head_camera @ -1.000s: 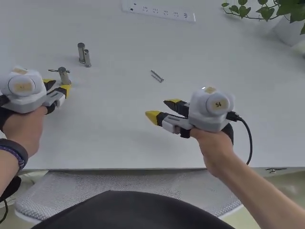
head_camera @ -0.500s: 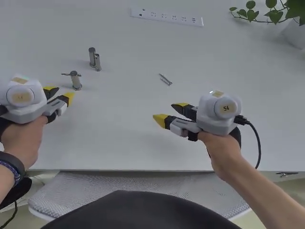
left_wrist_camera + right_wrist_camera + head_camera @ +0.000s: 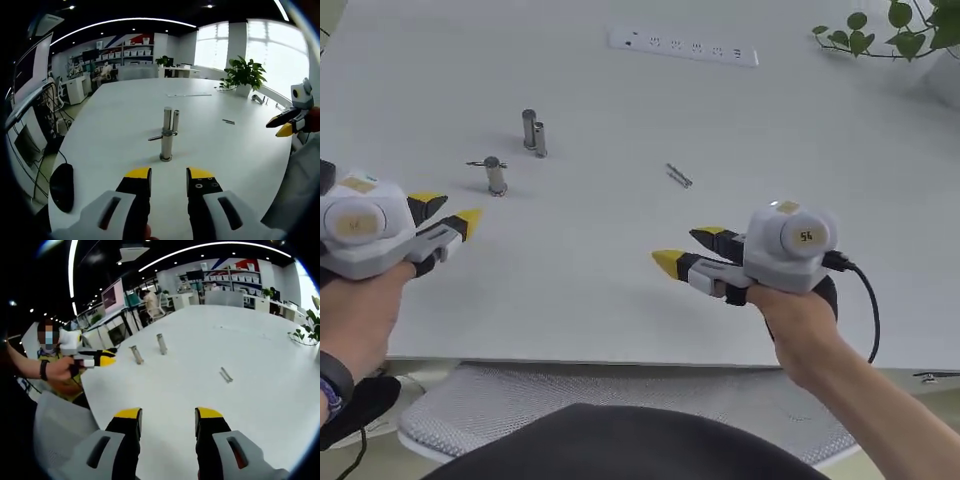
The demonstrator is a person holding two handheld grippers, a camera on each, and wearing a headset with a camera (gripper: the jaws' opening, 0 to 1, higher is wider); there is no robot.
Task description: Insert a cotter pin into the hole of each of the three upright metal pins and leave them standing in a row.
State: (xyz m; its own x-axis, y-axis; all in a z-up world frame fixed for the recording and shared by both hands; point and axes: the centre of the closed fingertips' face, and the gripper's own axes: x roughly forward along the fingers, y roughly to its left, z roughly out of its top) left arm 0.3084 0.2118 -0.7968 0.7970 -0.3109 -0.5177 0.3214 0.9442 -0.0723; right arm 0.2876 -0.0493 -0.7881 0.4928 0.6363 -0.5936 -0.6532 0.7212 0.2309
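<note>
Three upright metal pins stand on the white table. The nearest pin (image 3: 496, 176) (image 3: 167, 141) carries a cotter pin through its top; two bare pins (image 3: 534, 132) (image 3: 170, 119) stand close together behind it. Loose cotter pins (image 3: 678, 176) (image 3: 225, 374) lie on the table to the right. My left gripper (image 3: 446, 219) (image 3: 168, 176) is open and empty, held back from the nearest pin. My right gripper (image 3: 688, 248) (image 3: 167, 417) is open and empty, short of the loose cotter pins.
A white power strip (image 3: 683, 45) lies at the table's far edge. A potted plant (image 3: 885, 28) (image 3: 243, 76) stands at the far right. A black computer mouse (image 3: 62, 180) lies left of the left gripper. The table's front edge runs just under both hands.
The left gripper has drawn back from the pin with the cotter pin, leaving it standing. The head camera has shifted, so everything sits lower and more to the right in the picture.
</note>
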